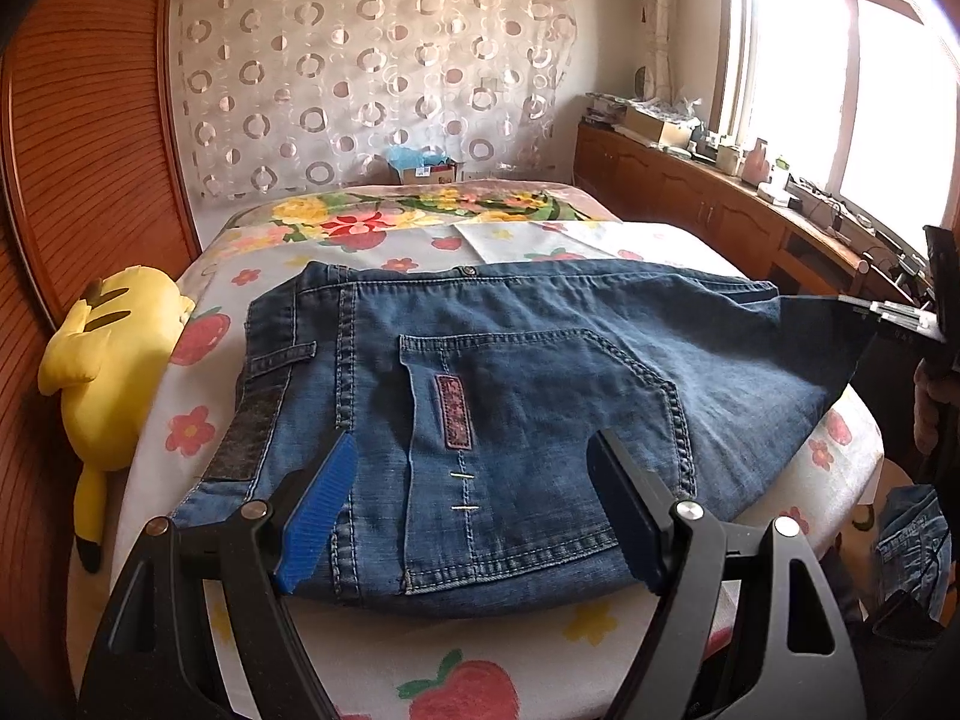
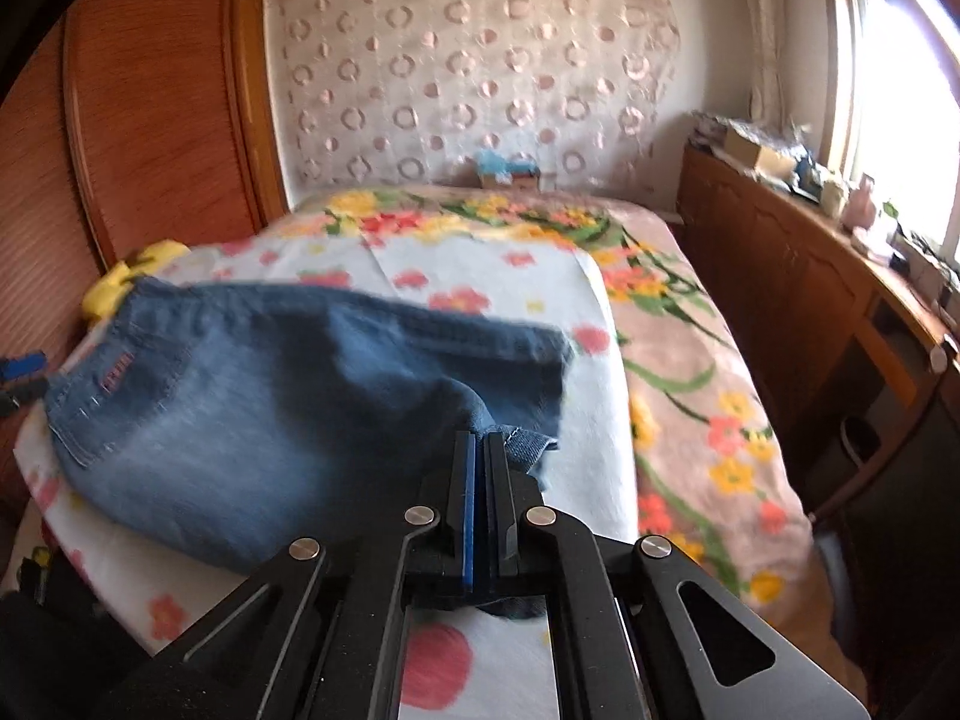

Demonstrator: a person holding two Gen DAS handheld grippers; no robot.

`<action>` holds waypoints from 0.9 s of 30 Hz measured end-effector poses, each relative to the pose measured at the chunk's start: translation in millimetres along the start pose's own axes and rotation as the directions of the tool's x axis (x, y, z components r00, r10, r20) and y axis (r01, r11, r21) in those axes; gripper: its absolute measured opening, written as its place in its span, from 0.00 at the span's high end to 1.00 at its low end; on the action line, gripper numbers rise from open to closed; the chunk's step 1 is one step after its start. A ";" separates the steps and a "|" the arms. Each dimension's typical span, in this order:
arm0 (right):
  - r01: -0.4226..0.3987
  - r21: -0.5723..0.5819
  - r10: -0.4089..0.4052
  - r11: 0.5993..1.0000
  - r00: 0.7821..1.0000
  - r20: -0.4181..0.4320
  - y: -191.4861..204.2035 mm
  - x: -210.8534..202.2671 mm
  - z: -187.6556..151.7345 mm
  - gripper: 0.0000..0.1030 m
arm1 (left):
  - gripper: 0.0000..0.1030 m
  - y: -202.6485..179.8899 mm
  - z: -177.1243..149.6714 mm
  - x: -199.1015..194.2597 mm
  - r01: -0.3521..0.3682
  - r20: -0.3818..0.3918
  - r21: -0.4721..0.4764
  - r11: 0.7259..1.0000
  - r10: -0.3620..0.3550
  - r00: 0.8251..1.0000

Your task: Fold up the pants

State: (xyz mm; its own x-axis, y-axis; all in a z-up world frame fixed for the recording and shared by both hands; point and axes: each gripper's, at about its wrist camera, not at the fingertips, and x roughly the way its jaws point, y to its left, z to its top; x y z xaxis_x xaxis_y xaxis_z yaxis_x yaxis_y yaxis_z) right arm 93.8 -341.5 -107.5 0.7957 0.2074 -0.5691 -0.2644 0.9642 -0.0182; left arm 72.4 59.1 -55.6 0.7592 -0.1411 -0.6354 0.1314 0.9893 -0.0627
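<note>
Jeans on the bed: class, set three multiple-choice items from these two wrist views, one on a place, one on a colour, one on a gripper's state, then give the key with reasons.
1. Where does the yellow plush toy lie?
A. on top of the jeans
B. at the bed's edge beside the wooden panel
C. on the window counter

2. What colour is the ribbed pad on the left gripper?
A. blue
B. red
C. white

3. How does the right gripper stand?
A. wide open above the sheet
B. shut on nothing
C. shut on a fold of the jeans

Key:
1 B, the toy lies between the flowered sheet and the wooden panel.
2 A, the pad is bright blue.
3 C, its jaws meet with denim of the jeans bunched between them; the left wrist view shows the cloth pulled taut toward it.
</note>
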 end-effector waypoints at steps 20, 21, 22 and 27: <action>-0.421 -0.350 0.461 0.837 0.887 0.033 236.0 29.1 136.0 0.99 | 0.23 66.9 -10.5 -36.4 -0.088 0.047 -0.100 0.991 0.093 0.995; -0.432 -0.351 0.464 0.831 0.886 0.010 243.1 35.5 140.5 0.98 | 0.23 67.9 -10.4 -36.4 -0.088 0.047 -0.103 0.991 0.093 0.995; -0.449 -0.345 0.473 0.824 0.881 -0.014 241.2 43.4 145.6 0.94 | 0.23 68.3 -10.6 -36.4 -0.088 0.048 -0.104 0.991 0.093 0.995; -0.406 -0.336 0.420 0.850 0.907 -0.032 224.8 67.9 158.3 0.68 | 0.23 66.1 -9.0 -29.2 -0.076 0.046 -0.099 0.992 0.081 0.996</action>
State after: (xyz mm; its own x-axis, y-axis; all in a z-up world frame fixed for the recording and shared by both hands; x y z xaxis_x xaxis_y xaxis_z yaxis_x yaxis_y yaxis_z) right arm 174.6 -84.5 -20.1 0.5930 0.5883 -0.5498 -0.7309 0.6798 -0.0609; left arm 53.2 129.0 -48.1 0.7959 -0.0617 -0.6023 0.0092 0.9959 -0.0898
